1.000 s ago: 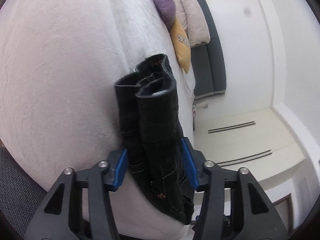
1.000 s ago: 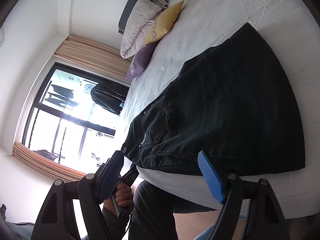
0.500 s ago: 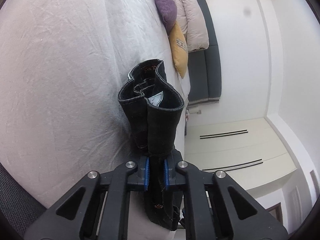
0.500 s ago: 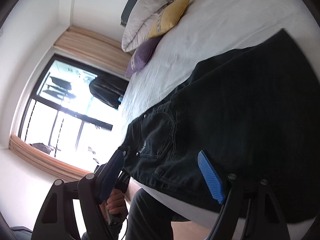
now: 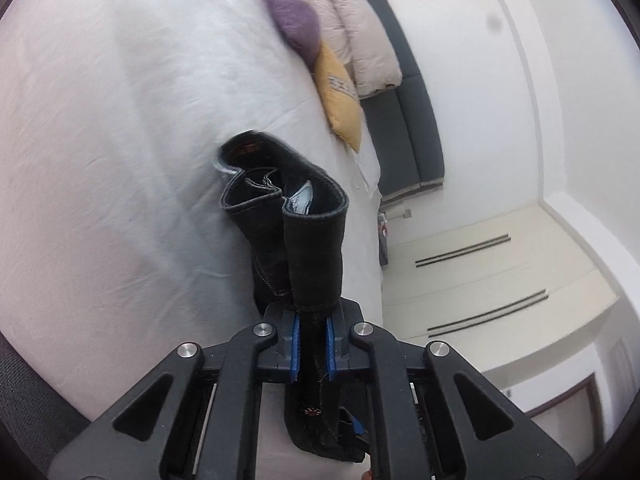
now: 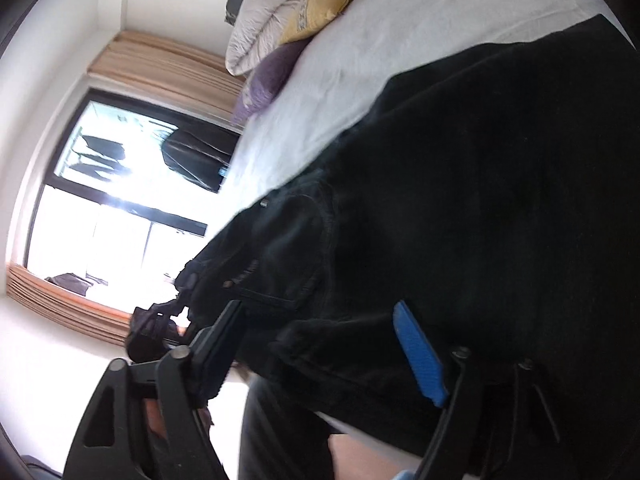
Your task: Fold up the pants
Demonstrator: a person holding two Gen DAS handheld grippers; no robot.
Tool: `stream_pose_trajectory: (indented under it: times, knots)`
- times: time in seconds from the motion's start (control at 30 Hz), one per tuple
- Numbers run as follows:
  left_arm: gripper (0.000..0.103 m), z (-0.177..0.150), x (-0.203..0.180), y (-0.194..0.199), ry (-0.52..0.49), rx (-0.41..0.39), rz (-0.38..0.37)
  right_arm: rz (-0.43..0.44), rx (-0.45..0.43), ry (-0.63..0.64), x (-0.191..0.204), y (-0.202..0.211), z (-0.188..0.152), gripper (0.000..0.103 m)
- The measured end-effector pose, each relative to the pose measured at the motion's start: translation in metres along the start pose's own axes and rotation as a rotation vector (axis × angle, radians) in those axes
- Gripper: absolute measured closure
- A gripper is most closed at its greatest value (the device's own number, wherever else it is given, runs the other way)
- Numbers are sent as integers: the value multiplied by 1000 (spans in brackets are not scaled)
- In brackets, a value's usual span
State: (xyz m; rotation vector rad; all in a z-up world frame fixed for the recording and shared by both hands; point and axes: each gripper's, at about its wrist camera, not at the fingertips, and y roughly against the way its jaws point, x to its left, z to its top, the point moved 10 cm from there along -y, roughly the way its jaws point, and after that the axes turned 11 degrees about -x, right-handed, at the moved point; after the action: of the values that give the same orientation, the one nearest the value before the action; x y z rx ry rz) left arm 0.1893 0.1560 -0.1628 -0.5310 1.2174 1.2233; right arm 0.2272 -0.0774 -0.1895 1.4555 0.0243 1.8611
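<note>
Close wrist views – shared bed [image 5: 120,120]

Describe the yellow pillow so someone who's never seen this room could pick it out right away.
Start at the bed with its white sheet and look to the head end, where three pillows are piled by the dark headboard. The yellow pillow lies against the purple pillow and the pale pillow. It alone is mustard yellow, with a patterned band.

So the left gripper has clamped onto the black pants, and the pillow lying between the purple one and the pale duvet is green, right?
Not quite. The left gripper is indeed shut on the black pants, but the pillow is yellow, not green. The left wrist view shows it beside the purple pillow and the pale duvet on the bed.
</note>
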Motion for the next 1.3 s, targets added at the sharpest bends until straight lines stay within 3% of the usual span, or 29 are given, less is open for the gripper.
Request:
stream_pose_trajectory:
  times: [0.2, 0.27, 0.4, 0.47, 0.53, 0.67, 0.83, 0.93, 0.97, 1.03, 1.1, 1.17, 1.3]
  knots:
    - [96, -30, -122, -26, -369, 63, -44, 145, -88, -116, 8, 44, 30, 14]
    - [96, -58, -163, -43, -514, 107, -66, 194, -128, -166, 4, 66, 46, 10]
    - [96, -158, -222, -86, -821, 257, -116, 277, -197, -215, -2, 108, 73, 3]
    - [96, -210, -223, -105, -910, 341, -118, 296, -216, -223, -4, 121, 83, 0]
    - [96, -258, -211, -120, -932, 434, -108, 290, -205, -228, -18, 131, 90, 0]
    - [96, -314, -183, -128, -1027, 533, -60, 263, -173, -273, -44, 134, 93, 0]
    - [96, -333, -185, -126, -1125, 517, -55, 164, -99, -341, -79, 116, 77, 0]
    - [96, -344, -187, -121, -1192, 502, -56, 186, -68, -333, -76, 102, 71, 0]
    - [96, -350, -183, -117, -1211, 500, -56, 166, -59, -309, -75, 97, 69, 2]
    - [96, -354, -176, -116, -1257, 493, -52, 113, -48, -271, -76, 85, 69, 15]
    - [96, -360, -174, -110, -1309, 482, -49, 90, -38, -256, -79, 80, 73, 45]
    - [96, -364, -174, -109, -1346, 473, -48, 49, -31, -230, -84, 82, 77, 68]
    - [96, -381, -177, -104, -1391, 463, -60, -5, -32, -129, -82, 94, 82, 77]
